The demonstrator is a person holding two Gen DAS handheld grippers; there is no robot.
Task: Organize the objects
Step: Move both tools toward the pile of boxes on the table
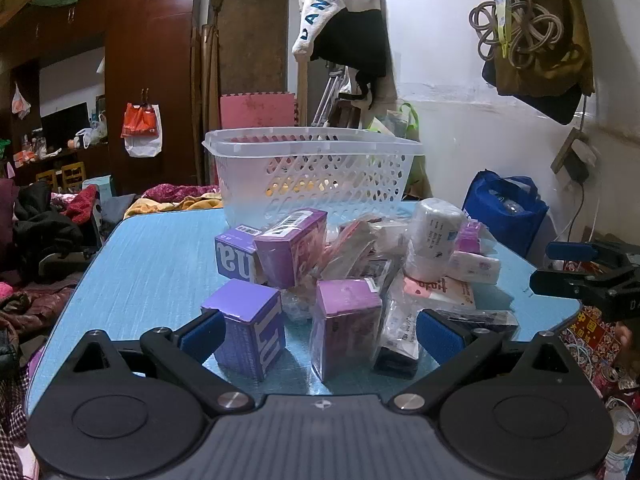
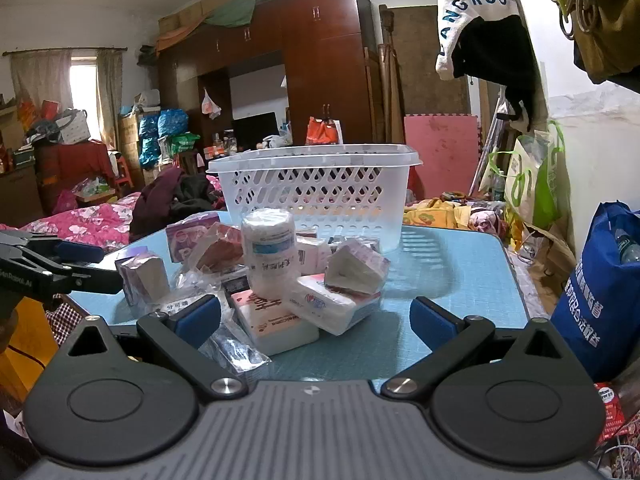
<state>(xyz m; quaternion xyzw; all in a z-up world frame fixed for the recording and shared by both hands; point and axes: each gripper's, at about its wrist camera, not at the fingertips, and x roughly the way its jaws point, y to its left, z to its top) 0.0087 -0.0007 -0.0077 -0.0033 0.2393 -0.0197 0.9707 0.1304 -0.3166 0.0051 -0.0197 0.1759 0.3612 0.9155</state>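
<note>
A pile of small goods lies on the blue table [image 1: 152, 264]: purple boxes [image 1: 250, 334] [image 1: 346, 328], a white roll [image 1: 434, 240], tissue packs and plastic-wrapped packets. A white perforated basket [image 1: 316, 176] stands behind the pile. My left gripper [image 1: 320, 332] is open and empty, its fingers either side of the two nearest purple boxes. In the right wrist view my right gripper [image 2: 316, 320] is open and empty, in front of the pink tissue pack [image 2: 272, 320], the white roll [image 2: 270, 256] and the basket [image 2: 316, 192]. Each gripper shows at the edge of the other's view.
A blue shopping bag [image 2: 600, 292] stands beside the table's right edge. Clothes hang on the wall [image 1: 344, 20] above the basket. A bed with heaped clothes [image 2: 92, 220] lies to the left. The table's right part [image 2: 460, 272] is bare.
</note>
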